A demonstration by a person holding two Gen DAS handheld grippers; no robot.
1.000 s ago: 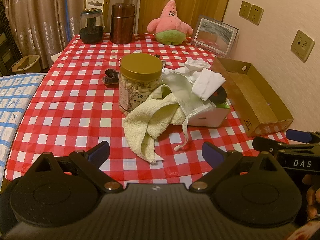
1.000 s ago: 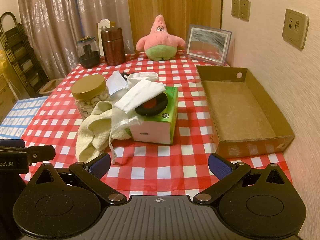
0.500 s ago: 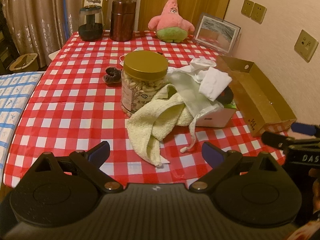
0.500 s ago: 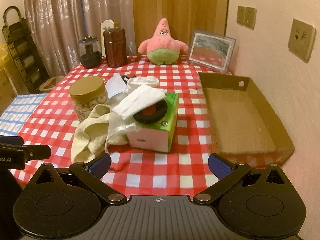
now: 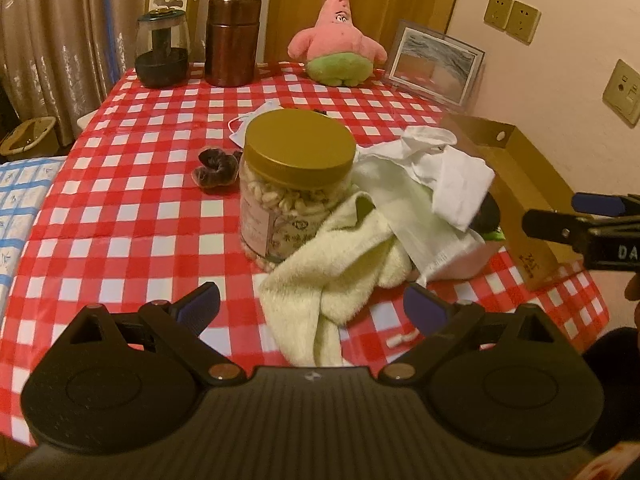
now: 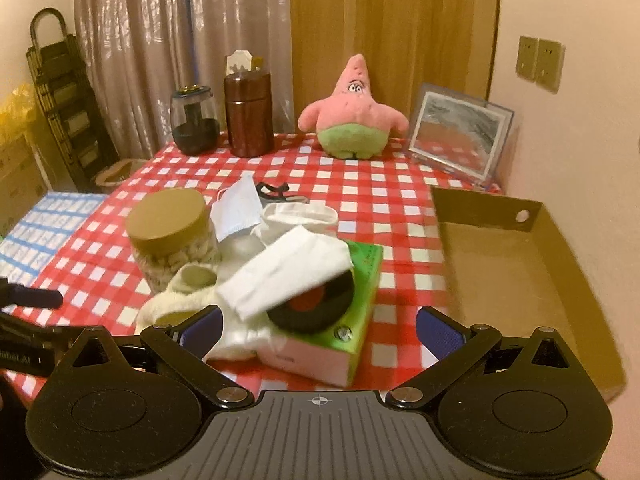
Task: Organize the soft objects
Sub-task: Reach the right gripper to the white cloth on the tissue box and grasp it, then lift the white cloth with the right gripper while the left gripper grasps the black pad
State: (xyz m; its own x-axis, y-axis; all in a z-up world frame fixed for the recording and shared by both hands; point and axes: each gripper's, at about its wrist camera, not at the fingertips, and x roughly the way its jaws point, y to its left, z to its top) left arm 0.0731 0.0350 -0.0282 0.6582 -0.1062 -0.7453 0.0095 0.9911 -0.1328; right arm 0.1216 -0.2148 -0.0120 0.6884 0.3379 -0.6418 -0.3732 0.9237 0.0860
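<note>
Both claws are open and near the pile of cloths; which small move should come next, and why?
Probably ease the left claw forward and down onto the yellow towel. Its loose end lies on the tablecloth right between the open fingers, nearer than the white cloth, and the cardboard box is empty.

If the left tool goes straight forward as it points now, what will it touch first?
Most likely the pale yellow towel, which lies between the open left tool's fingers on the tablecloth. Behind it stands the gold-lidded jar. Depth is hard to judge through the fisheye.
</note>
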